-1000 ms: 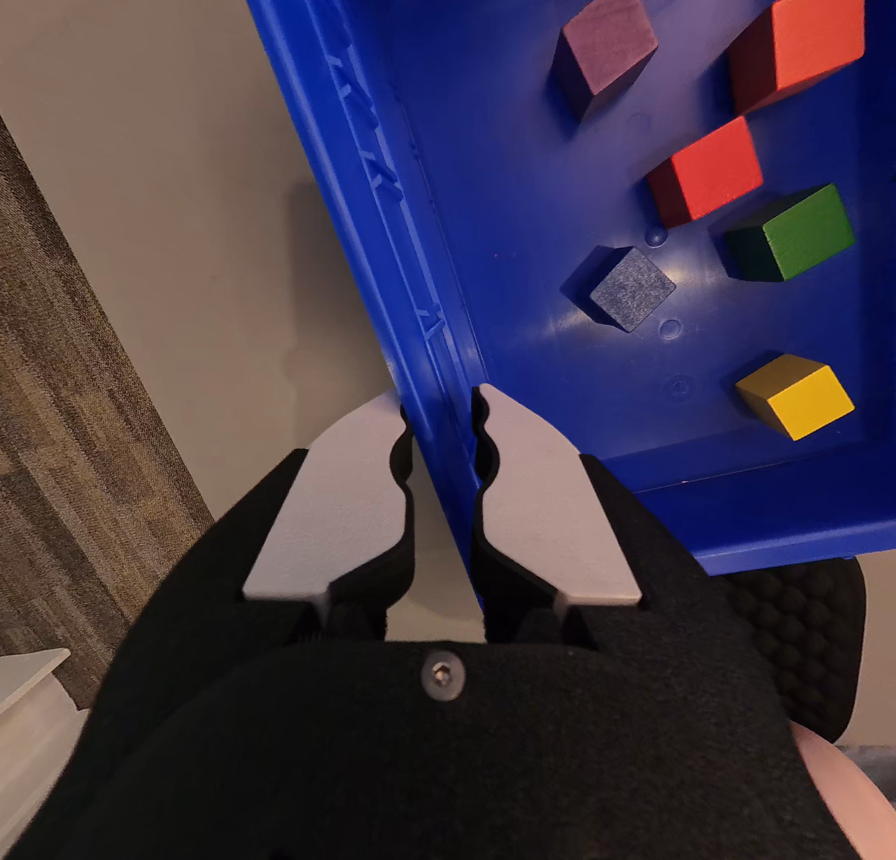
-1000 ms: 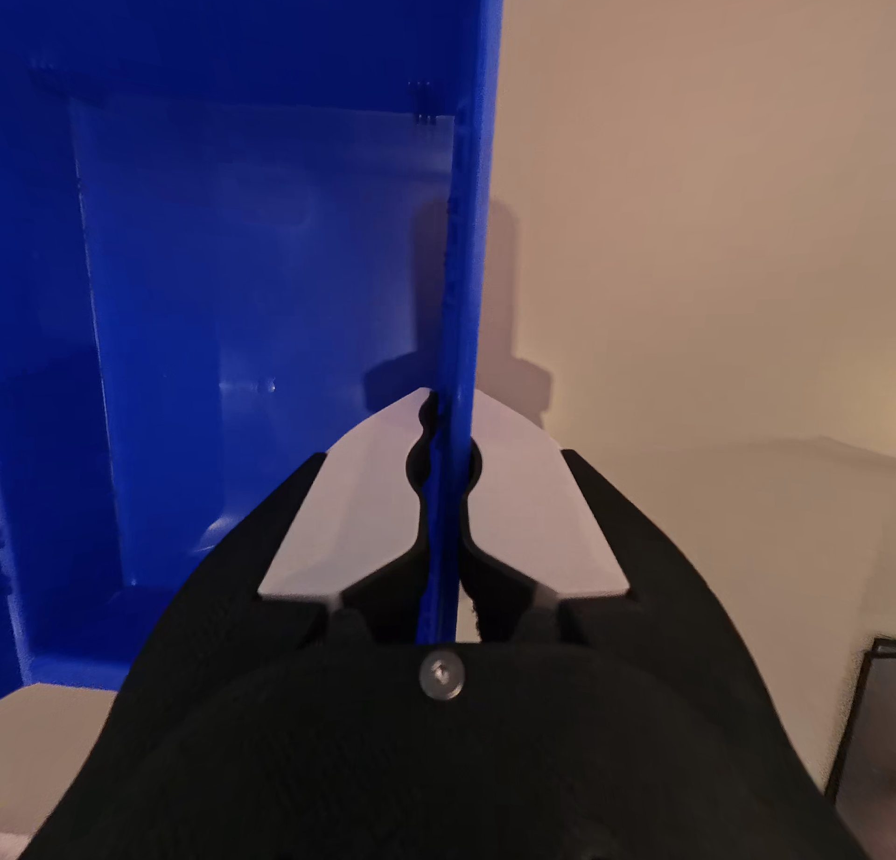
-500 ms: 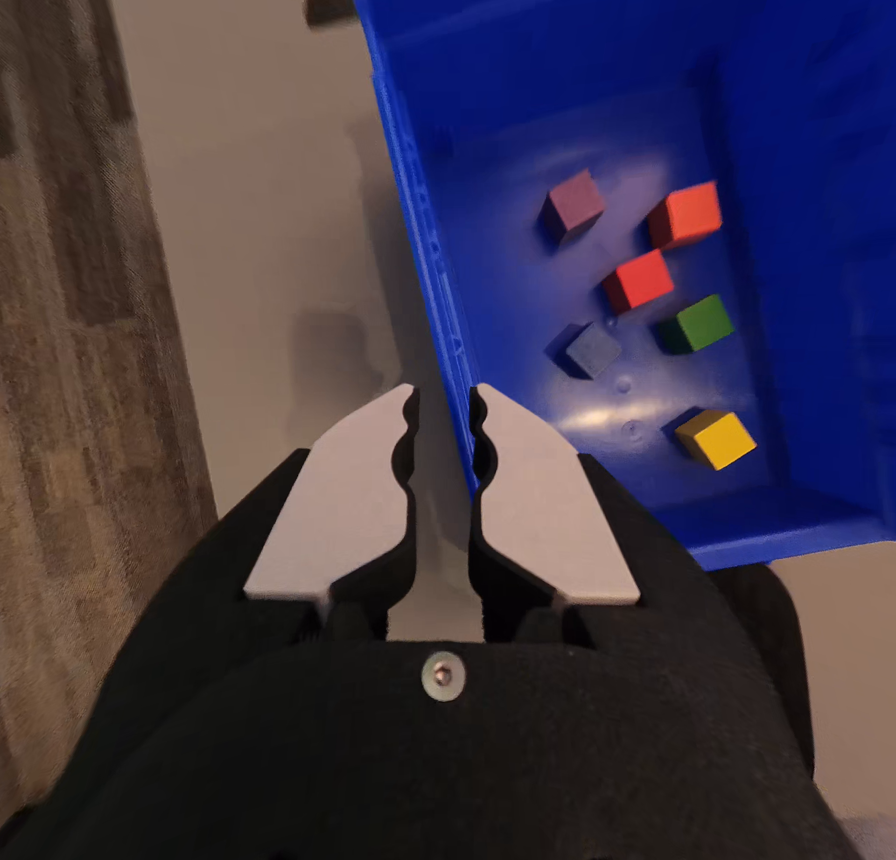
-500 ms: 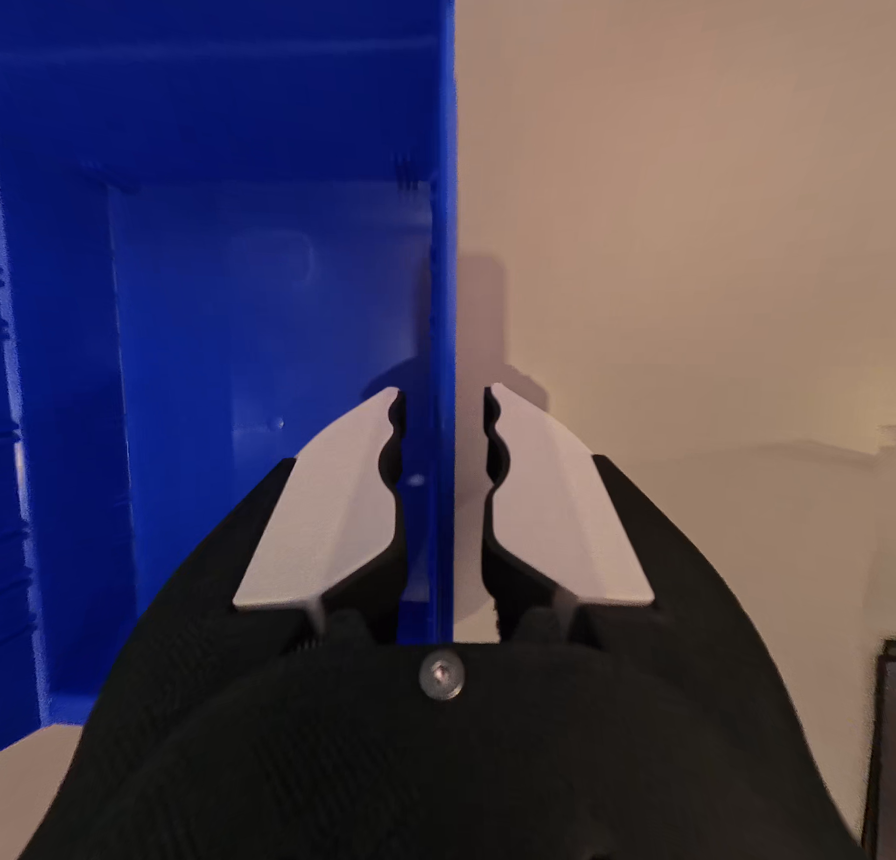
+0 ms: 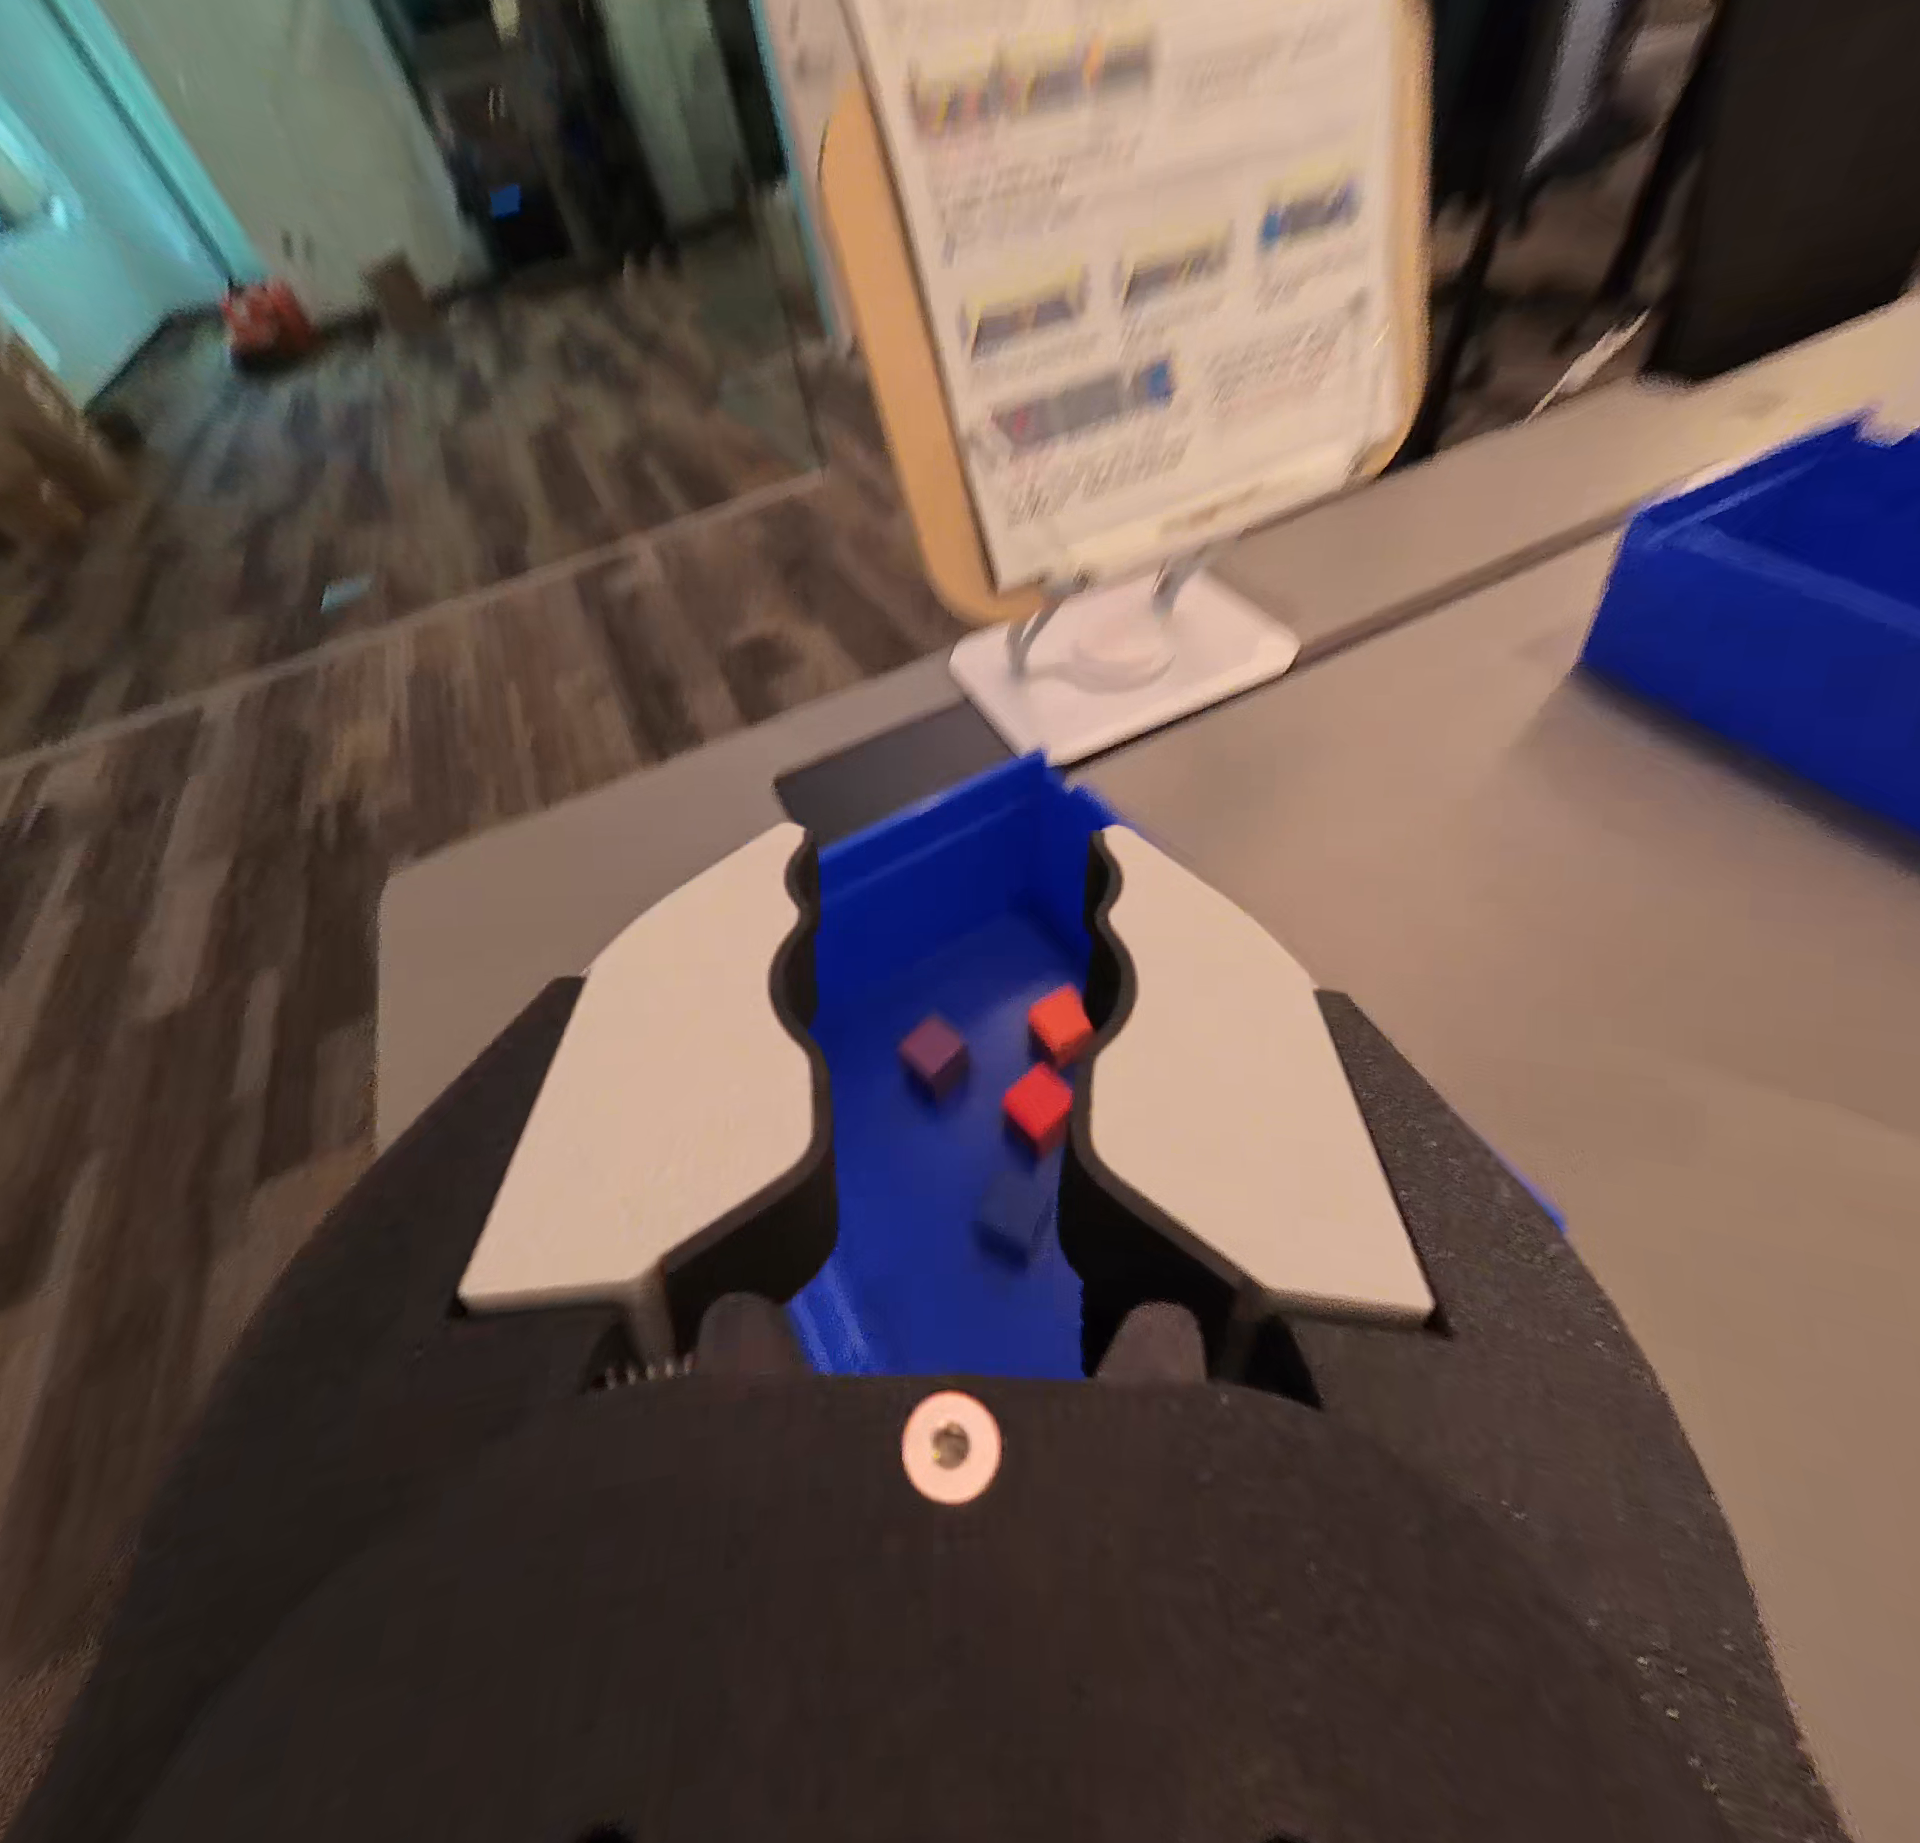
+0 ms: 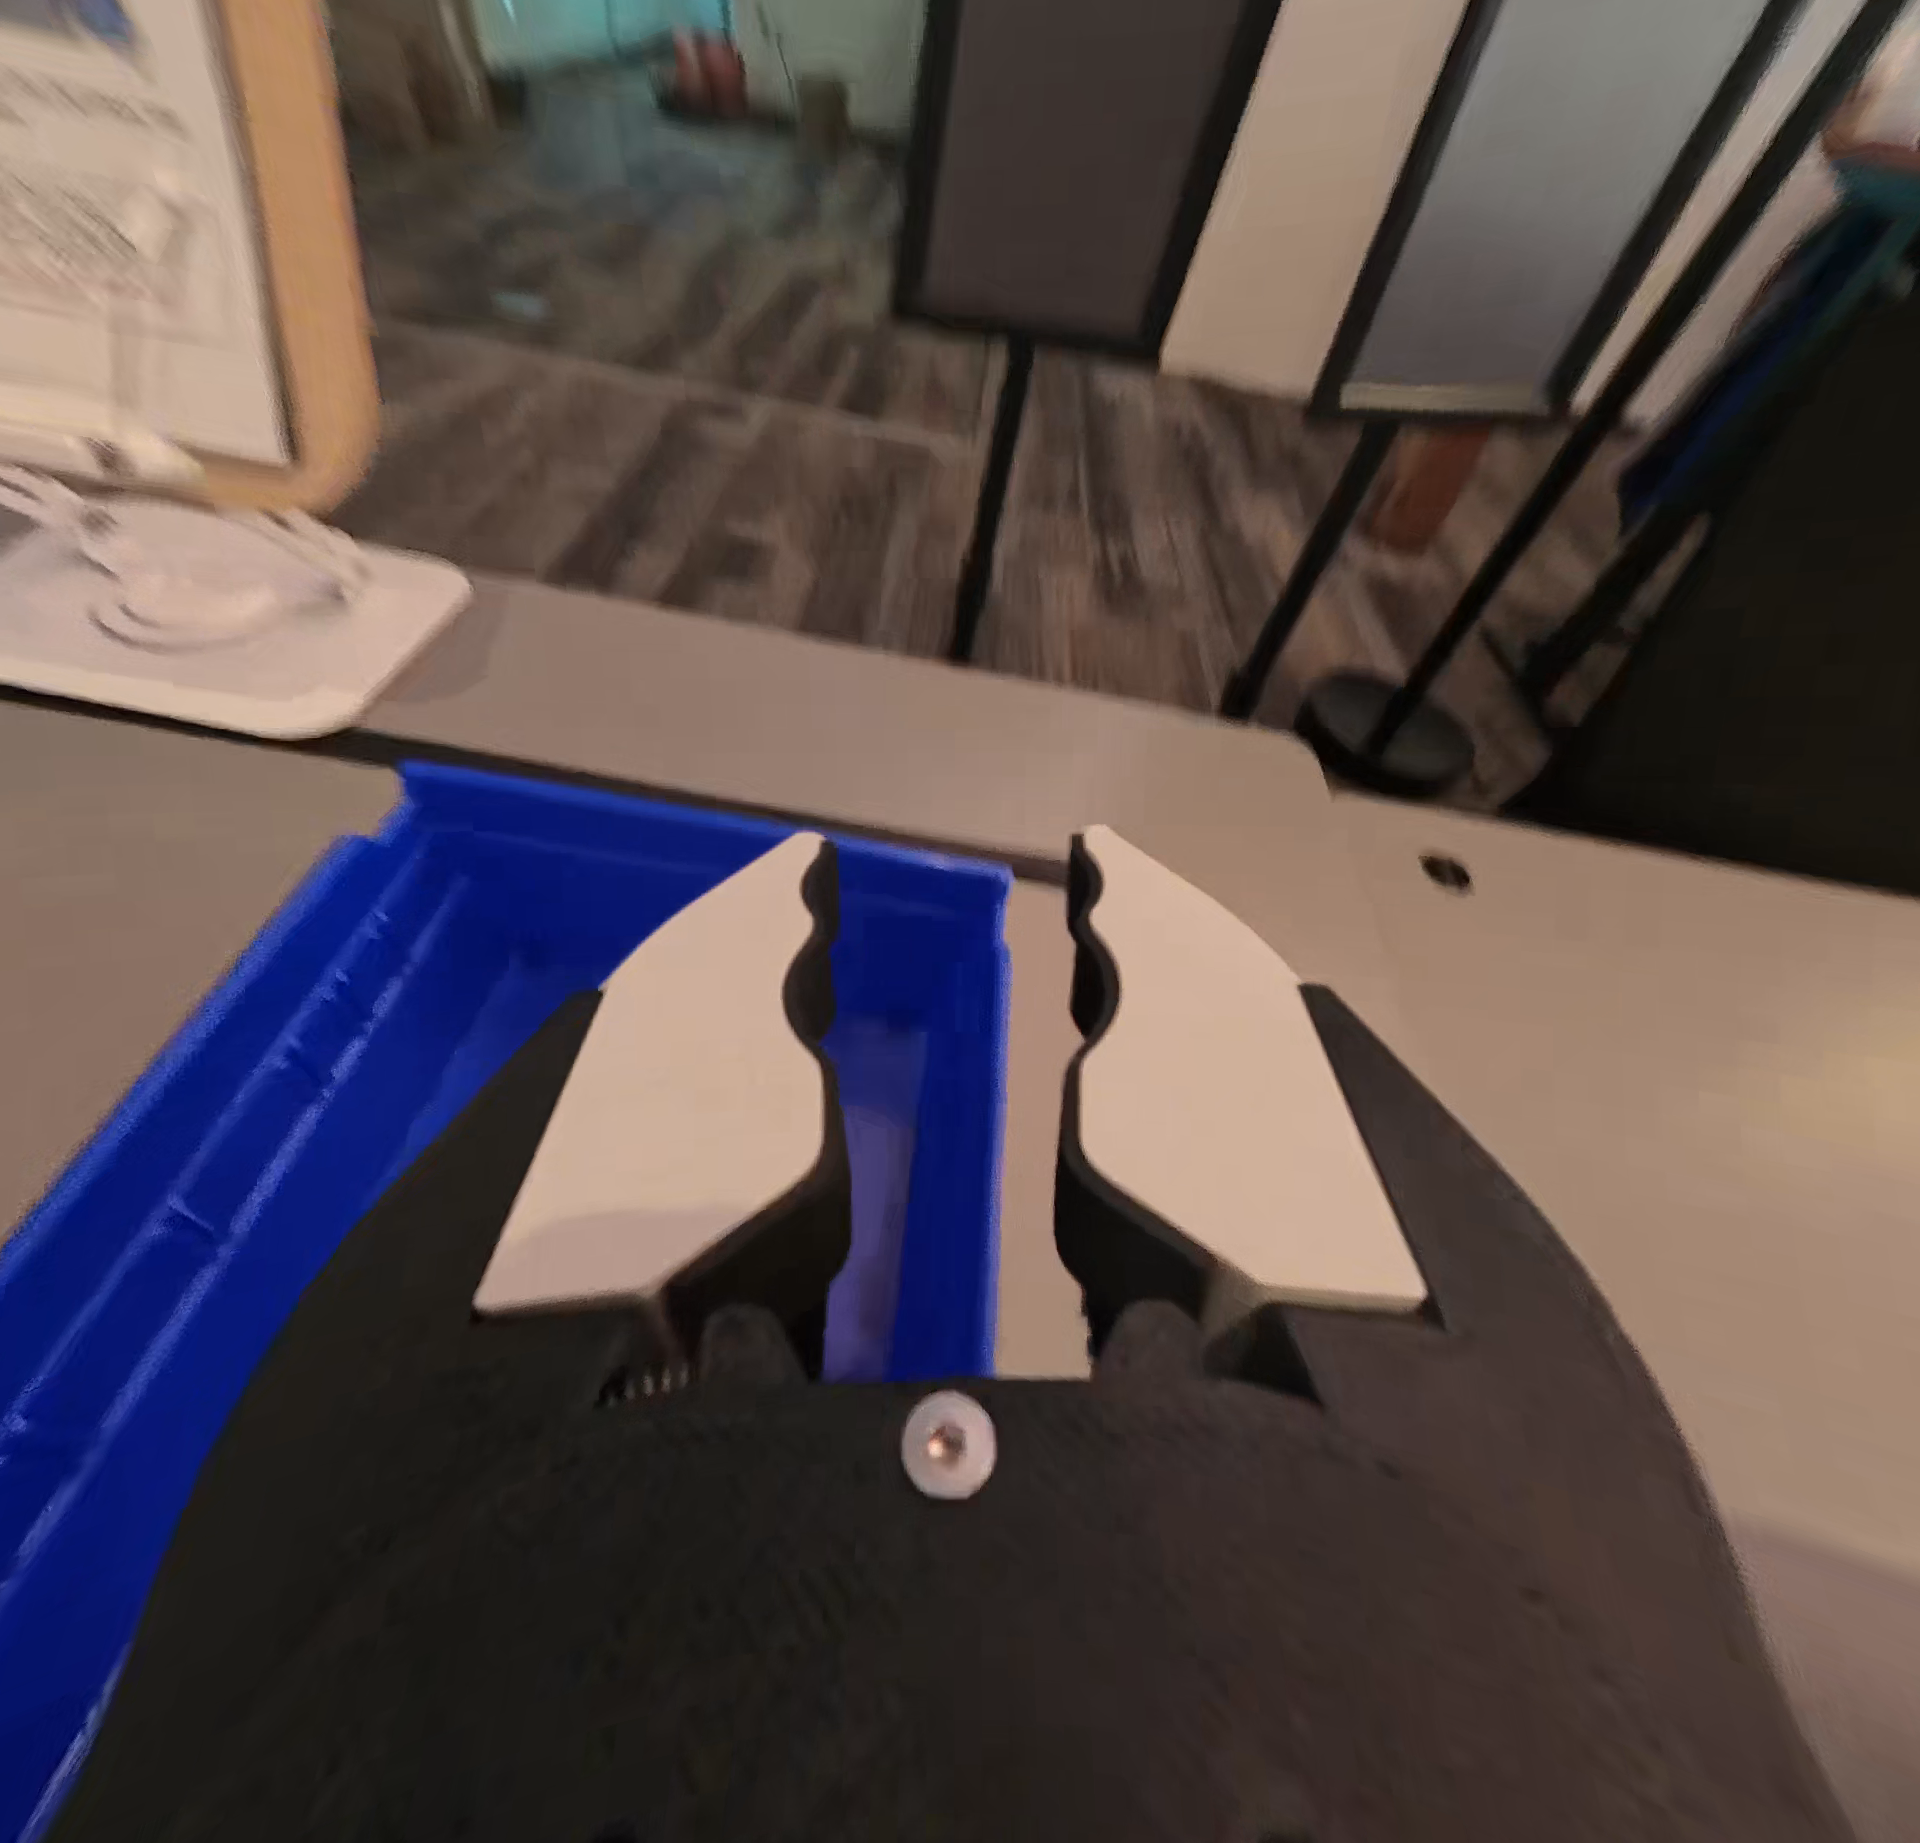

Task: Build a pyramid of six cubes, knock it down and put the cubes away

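The cubes appear put away: purple cube point(image 5: 932, 1053), orange cube point(image 5: 1061, 1024), red cube point(image 5: 1038, 1107) and dark blue cube point(image 5: 1010, 1213) lie in the blue bin point(image 5: 935, 858); the rest are hidden. Both left tongs point(image 5: 951, 848) and right tongs point(image 6: 948, 853) are spread and empty above the bench point(image 6: 1558, 1014). Judged nearly finished, only withdrawal remains. A second bin point(image 5: 1766, 630) sits at 2 o'clock and a sign stand point(image 5: 1132, 666) at 12, with the bench edge just beyond; open room lies at 3 o'clock.

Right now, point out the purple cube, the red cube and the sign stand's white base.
purple cube point(image 5: 932, 1053): left wrist view, on its top face.
red cube point(image 5: 1038, 1105): left wrist view, on its front face.
sign stand's white base point(image 5: 1216, 663): left wrist view, on the flat plate's right part.
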A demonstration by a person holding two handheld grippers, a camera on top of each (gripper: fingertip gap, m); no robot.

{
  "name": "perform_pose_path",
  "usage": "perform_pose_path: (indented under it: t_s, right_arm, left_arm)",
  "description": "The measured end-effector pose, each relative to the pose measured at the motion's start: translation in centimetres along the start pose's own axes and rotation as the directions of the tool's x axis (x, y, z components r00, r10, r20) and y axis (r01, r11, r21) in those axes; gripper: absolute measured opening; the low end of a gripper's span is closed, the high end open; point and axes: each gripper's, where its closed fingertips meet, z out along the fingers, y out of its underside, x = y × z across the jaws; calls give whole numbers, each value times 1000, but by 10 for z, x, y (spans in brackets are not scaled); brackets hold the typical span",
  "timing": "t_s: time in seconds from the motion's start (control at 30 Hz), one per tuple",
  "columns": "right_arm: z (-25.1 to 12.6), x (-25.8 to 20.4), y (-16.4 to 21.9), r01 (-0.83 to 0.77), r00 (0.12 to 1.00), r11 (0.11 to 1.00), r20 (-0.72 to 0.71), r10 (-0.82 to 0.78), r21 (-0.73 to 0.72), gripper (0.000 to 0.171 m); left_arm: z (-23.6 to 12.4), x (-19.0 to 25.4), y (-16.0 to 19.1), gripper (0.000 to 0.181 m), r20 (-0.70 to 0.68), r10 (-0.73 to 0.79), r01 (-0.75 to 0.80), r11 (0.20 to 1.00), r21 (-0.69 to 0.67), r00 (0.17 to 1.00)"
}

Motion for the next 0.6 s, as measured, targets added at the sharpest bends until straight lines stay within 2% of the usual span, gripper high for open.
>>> perform_pose_path:
  t_s: [0.1,0.17,0.23,0.3,0.4,0.5,0.6]
  right_arm:
    - [-9,-19,-22,-74,988,978,147,45,197,65]
    - [-8,-26,-22,-143,968,969,231,94,204,63]
    - [-10,-33,-23,-180,944,965,308,115,191,52]
    - [-24,-34,-42,-228,928,930,353,118,289,46]
    - [-55,-39,-70,-266,899,865,434,62,426,42]
    - [-68,-39,-75,-236,904,866,427,30,440,39]
    - [-69,-43,-72,-225,892,883,452,16,413,38]
  left_arm:
    - [-12,11,-28,56,-39,29,-21,978,208,999]
    - [-19,14,-37,47,4,95,-91,943,321,995]
    - [-19,15,-36,36,50,150,-158,932,328,987]
    - [-12,12,-21,37,72,164,-176,961,213,984]
    - [4,10,28,28,47,249,-245,967,-74,967]
    - [23,23,82,28,-104,291,-309,895,-321,951]
    - [42,40,124,26,-249,228,-324,816,-479,941]
